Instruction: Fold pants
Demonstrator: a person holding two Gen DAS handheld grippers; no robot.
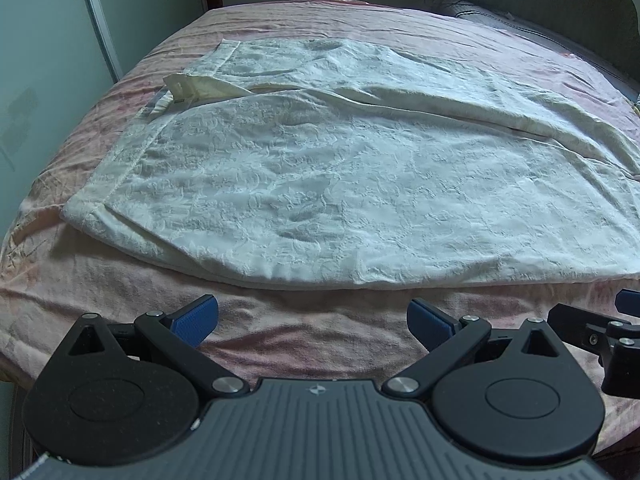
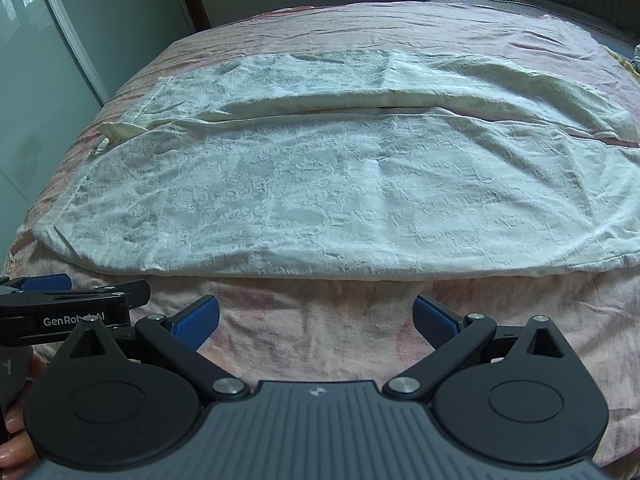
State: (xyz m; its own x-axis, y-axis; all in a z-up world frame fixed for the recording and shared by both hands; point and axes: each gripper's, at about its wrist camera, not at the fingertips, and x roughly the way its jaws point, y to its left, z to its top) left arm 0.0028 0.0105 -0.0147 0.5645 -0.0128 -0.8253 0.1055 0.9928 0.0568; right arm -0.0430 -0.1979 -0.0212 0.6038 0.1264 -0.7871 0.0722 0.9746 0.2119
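Bedding in pink covers the bed (image 1: 280, 344), and the pants (image 1: 340, 200) lie spread flat across its middle, white and textured, both legs side by side with a seam line between them. The waistband end sits toward the left side of the bed, with a small flap turned up there; the leg ends run off toward the right. No fold looks made yet, so this reads as the start: the first step is likely to lay one leg over the other.

Both tools hang over the bare strip of bed just short of the pants' near edge. The left gripper (image 1: 312, 320) has its blue pads spread wide with nothing between them, and the right gripper (image 2: 316, 320) is spread the same, also empty. They sit close beside each other.

For the next move, each would need to reach to the near edge of the pants, one toward the waistband and one toward the hems, and pinch the cloth there. The near edge lies flat and clear, easy to get under. Room beyond the pants on the bed looks ample for carrying the near leg over.
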